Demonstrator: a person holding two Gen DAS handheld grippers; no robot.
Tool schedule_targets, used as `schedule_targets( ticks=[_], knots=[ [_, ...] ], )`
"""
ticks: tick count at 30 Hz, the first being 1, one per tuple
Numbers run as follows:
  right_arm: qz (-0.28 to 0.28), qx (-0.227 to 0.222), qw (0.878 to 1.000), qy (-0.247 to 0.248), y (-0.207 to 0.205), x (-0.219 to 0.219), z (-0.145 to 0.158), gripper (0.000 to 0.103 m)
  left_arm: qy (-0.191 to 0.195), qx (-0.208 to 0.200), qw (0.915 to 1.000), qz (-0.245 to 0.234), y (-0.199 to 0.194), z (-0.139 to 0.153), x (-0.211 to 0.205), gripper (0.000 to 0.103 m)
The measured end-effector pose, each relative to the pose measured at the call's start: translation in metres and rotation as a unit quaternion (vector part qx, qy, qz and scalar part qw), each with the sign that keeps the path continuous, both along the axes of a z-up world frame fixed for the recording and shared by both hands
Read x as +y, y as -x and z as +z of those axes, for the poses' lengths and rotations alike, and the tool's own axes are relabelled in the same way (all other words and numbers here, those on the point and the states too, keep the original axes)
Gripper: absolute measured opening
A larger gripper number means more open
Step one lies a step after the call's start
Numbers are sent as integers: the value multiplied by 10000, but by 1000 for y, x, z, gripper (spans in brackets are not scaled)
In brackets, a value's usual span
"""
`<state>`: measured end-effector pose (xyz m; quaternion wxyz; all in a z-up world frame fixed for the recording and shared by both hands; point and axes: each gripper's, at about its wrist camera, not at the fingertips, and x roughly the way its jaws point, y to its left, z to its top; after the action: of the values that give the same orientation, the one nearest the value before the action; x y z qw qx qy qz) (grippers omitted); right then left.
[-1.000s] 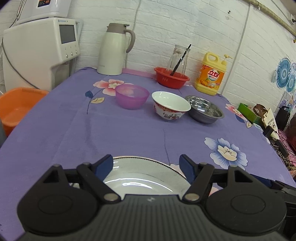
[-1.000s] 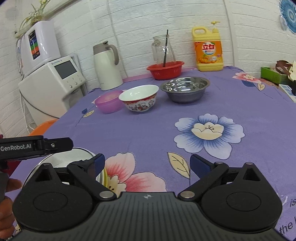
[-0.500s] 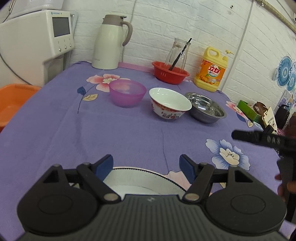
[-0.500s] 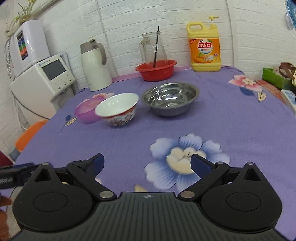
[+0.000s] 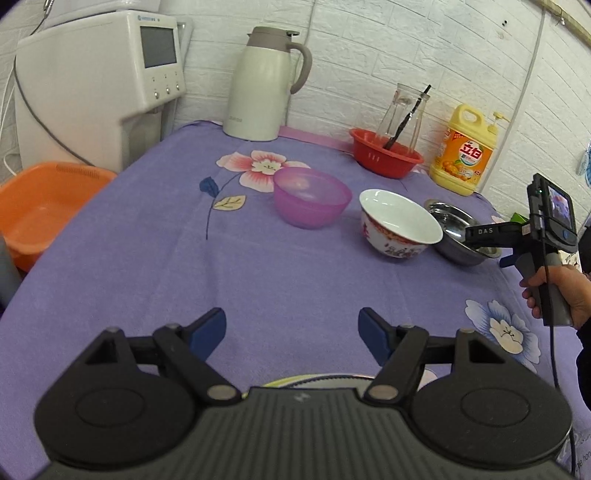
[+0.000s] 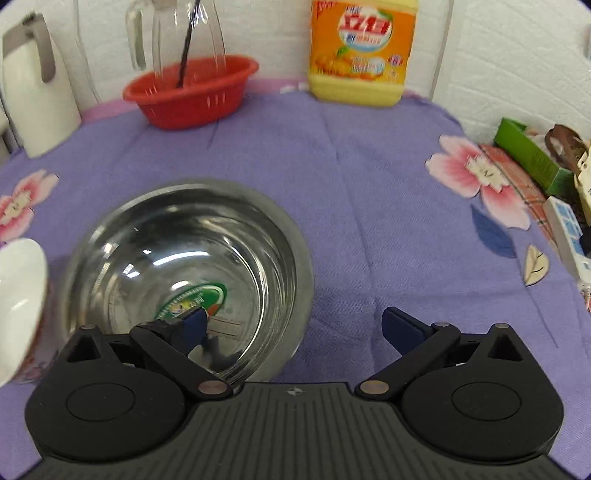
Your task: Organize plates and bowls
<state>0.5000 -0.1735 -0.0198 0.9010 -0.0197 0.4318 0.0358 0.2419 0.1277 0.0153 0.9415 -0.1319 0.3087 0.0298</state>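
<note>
Bowls sit in a row across the purple flowered tablecloth (image 5: 155,266) as we look along our left gripper (image 5: 291,332): a translucent pink bowl (image 5: 312,201) at 12 o'clock, a white patterned bowl (image 5: 399,223) at 1 o'clock just beside it, and a steel bowl (image 5: 458,236) at 2 o'clock touching or nearly touching the white one. Our left gripper's fingers stand wide apart with nothing between them, above bare cloth, and the rim of a plate (image 5: 314,380) peeks out just under the gripper body at 6 o'clock. Our right gripper (image 6: 293,326) also has its fingers spread and empty; its left fingertip (image 6: 194,325) hangs over the inside of the steel bowl (image 6: 184,266), its right fingertip outside the rim over the cloth. We see the white bowl's edge (image 6: 20,295) at 9 o'clock. Behind, at 11 to 1 o'clock, stand a red basket (image 6: 192,90) holding a glass jug (image 6: 184,33) and a yellow detergent bottle (image 6: 364,51).
</note>
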Motion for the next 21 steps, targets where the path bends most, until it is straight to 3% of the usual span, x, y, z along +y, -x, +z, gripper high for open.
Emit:
schedule_targets(
  ticks=[11, 21],
  knots=[
    [185, 306, 9992, 182, 31, -14, 5, 103, 75, -117, 9993, -361, 5, 9, -23, 71],
    [816, 323, 9961, 8, 113, -32, 1, 103, 18, -135, 9969, -776, 24, 19, -63, 71]
  ],
)
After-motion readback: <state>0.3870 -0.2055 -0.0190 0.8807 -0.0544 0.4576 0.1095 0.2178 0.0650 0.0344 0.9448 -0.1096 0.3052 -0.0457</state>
